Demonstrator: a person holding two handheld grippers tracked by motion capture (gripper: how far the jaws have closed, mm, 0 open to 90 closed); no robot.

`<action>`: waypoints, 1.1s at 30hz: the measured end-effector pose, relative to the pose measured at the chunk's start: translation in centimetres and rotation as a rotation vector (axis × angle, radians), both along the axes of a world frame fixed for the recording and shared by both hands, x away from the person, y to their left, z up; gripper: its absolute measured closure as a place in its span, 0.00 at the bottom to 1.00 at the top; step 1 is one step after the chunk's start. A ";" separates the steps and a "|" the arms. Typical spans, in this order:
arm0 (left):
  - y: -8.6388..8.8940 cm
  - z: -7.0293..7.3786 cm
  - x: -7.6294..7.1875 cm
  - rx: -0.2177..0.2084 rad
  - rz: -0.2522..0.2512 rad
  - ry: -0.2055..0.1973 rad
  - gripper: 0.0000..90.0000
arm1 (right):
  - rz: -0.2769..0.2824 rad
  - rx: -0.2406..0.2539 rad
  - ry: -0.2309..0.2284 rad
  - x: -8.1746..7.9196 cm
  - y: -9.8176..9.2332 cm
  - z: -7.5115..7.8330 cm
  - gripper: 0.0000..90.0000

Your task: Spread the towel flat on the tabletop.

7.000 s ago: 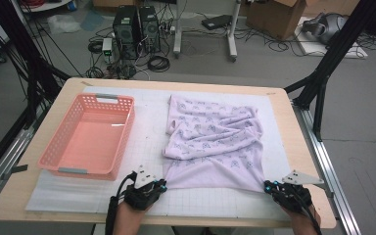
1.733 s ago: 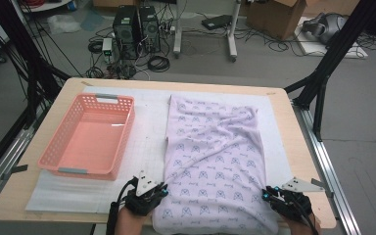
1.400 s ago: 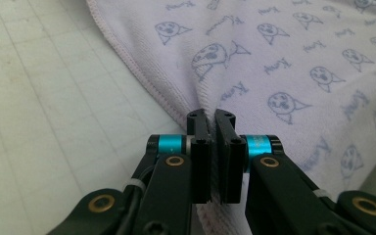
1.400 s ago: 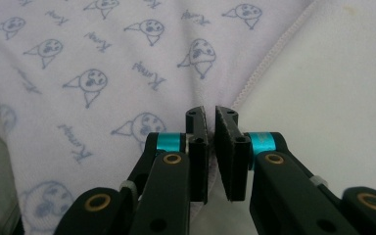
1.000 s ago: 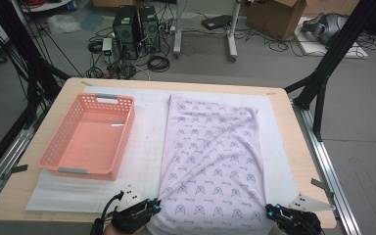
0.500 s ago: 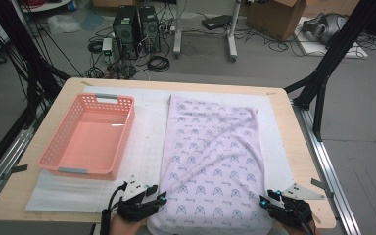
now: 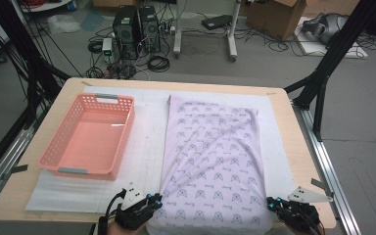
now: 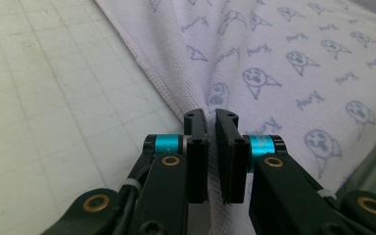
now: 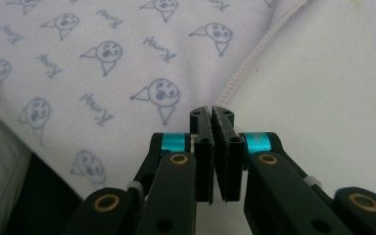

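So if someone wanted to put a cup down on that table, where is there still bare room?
The white mat is bare in the strip between the pink basket and the patterned towel, and in a narrower strip along the towel's right edge. The near edge is crowded: the left gripper and right gripper sit at the towel's near corners.

The towel [image 7: 213, 161] lies flat on the mat [image 7: 147, 147], right of the basket [image 7: 90, 137]. Both sit on the table [image 7: 293, 147], with computers [image 7: 137, 24] behind.

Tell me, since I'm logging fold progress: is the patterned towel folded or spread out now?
Spread out. The towel lies as one long layer on the mat beside the pink basket, with only shallow diagonal wrinkles.
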State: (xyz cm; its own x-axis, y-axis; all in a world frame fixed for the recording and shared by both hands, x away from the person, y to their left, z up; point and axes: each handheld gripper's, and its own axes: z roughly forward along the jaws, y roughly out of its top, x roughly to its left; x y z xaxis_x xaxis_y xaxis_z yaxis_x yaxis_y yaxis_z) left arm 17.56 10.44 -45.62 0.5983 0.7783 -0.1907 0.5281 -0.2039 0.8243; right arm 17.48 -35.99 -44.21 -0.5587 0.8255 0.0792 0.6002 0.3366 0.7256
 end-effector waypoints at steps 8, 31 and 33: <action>0.6 0.3 -1.1 -0.012 -0.033 0.007 0.92 | 0.039 0.019 0.041 -0.9 -0.4 0.2 0.97; -0.8 -0.3 0.8 0.045 -0.005 -0.031 0.96 | -0.043 0.012 -0.005 1.7 0.7 -0.3 0.97; -0.4 -0.2 0.4 0.023 -0.001 -0.022 0.96 | -0.035 0.019 0.001 1.3 0.3 -0.3 0.97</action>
